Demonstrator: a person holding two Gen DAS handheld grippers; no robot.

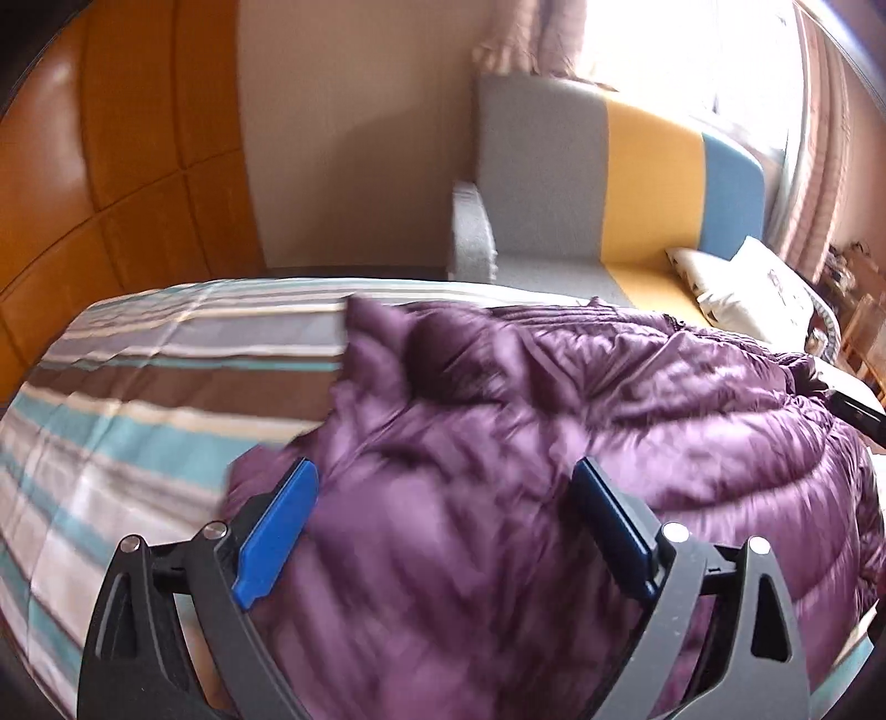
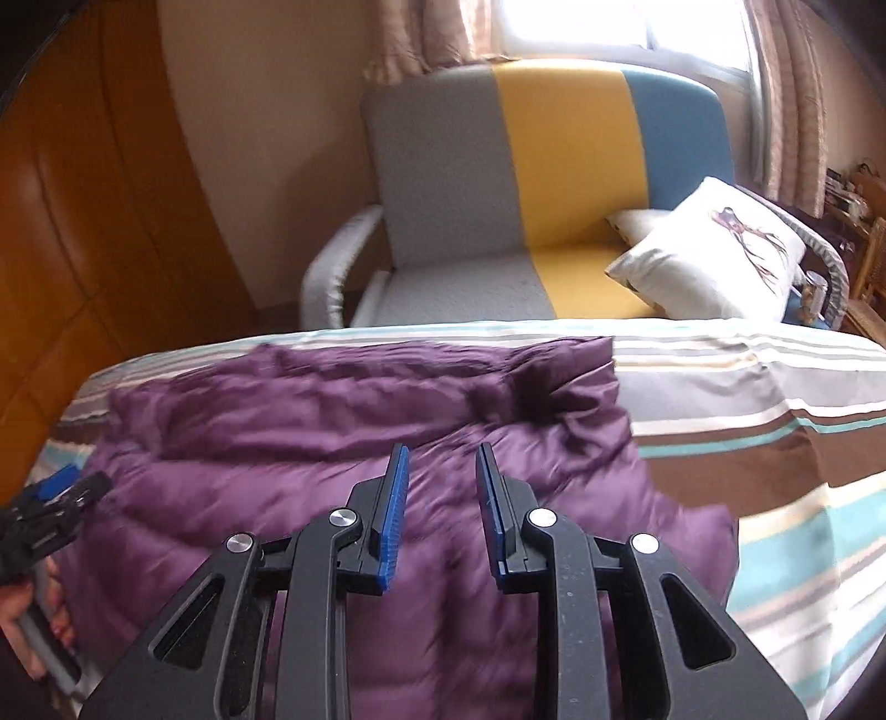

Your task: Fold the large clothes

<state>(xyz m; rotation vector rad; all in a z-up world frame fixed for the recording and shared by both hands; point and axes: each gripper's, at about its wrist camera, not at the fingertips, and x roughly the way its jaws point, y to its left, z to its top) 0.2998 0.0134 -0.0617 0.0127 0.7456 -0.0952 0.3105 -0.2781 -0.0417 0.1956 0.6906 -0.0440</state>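
Two open hand-held grippers, left point(image 1: 443, 487), right point(image 2: 443, 459), above purple jacket point(image 2: 332, 421)

A white pillow point(image 2: 714, 260) lies on the grey-yellow-blue sofa point(image 2: 459, 183).

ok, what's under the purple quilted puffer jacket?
The purple quilted puffer jacket lies on a striped bedsheet in teal, brown, grey and white. The sheet shows on both sides; anything beneath the jacket itself is covered.

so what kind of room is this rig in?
Most likely a home bedroom. A purple puffer jacket lies on a bed with striped bedding; past it stands a grey, yellow and blue sofa chair with a cushion, and a curtained window behind.
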